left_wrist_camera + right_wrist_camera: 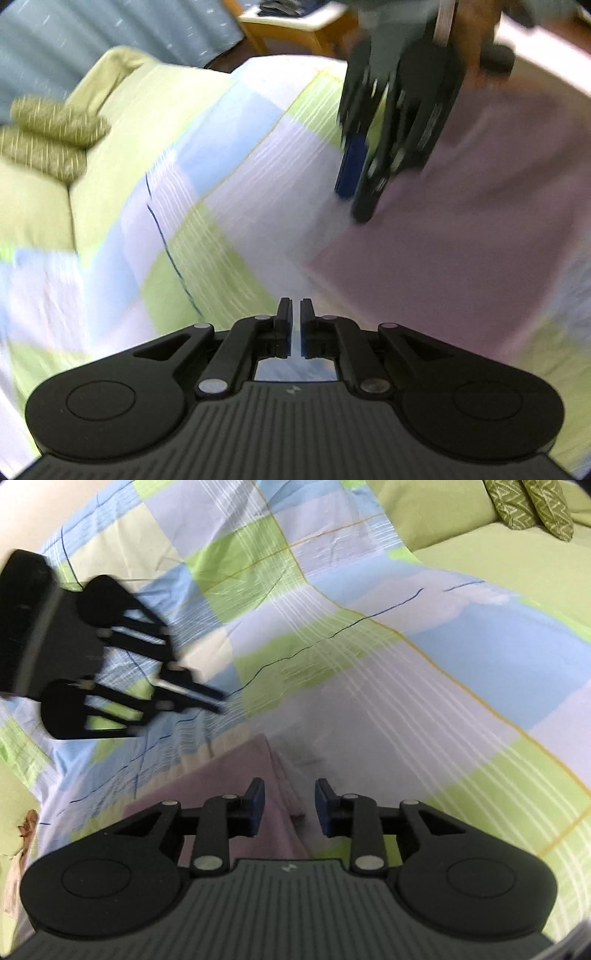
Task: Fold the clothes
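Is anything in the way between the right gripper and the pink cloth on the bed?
Nothing visible is in the way. The right gripper sits just above the folded pink cloth, jaws apart, with the cloth's edge right below them. The left gripper is off to the side over the checked bedspread.

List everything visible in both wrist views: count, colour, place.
folded garment: 1, dusty pink, flat on the bedspread, under the right gripper
bedspread: 1, checked in green, blue and lilac, covers the bed
sheet: 1, plain light green, bed's far side
pillows: 2, green with a pale pattern, stacked on the sheet
curtain: 1, blue-grey, behind the bed
wooden furniture: 1, light wood, dark items on top, background
left gripper: 1, black, shut, nothing between the fingers, above the bedspread
right gripper: 1, black with blue pads, open over the garment's edge
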A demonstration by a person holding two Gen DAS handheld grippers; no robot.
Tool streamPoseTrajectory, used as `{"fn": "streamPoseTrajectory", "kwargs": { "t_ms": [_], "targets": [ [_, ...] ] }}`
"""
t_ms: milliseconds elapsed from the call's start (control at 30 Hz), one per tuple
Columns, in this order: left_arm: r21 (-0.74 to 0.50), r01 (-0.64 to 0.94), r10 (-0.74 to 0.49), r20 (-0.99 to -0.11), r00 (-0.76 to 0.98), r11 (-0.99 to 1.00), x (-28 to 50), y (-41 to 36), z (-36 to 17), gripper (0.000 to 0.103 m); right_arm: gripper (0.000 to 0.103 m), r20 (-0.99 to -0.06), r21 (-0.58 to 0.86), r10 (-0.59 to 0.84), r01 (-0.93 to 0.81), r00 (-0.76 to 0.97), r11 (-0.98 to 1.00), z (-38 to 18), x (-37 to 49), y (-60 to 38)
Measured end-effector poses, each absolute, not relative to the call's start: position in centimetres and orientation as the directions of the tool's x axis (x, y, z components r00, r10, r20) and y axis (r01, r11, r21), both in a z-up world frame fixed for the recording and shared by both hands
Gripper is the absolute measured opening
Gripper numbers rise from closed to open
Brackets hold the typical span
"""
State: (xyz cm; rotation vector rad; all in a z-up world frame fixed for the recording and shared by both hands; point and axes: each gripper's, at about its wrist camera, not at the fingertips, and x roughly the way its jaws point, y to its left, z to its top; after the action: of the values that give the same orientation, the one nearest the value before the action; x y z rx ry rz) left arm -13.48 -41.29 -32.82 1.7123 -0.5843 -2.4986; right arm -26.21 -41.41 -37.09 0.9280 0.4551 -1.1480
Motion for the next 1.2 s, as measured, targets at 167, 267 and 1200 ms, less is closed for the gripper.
{"fn": "streamPoseTrajectory", "kwargs": {
  "t_ms": [167, 267, 1200],
  "targets": [
    [0.259, -0.174, -0.178, -0.907, -0.382, -0.95, -9.9, -37.9, -32.5, 0.005, 0.028, -0.704, 0.3, -0.675, 0.954, 0.222, 0.001, -33.9, -25.0, -38.7],
    [0.224, -0.205, -0.131, -0.912, -0.388, -0.953, -8.9, -36.2, -33.2, 0.008, 0.028, -0.689, 0.296, -0.701, 0.954, 0.185, -0.039, -31.9, -23.3, -34.2],
    [-0.411, 0.647, 0.193, -0.904, -0.382, -0.643, -3.1, -45.1, -36.7, 0.064, 0.016, -0.624, -0.639, -0.743, 0.706, -0.244, 0.305, -40.9, 0.0, -30.7]
  ]
}}
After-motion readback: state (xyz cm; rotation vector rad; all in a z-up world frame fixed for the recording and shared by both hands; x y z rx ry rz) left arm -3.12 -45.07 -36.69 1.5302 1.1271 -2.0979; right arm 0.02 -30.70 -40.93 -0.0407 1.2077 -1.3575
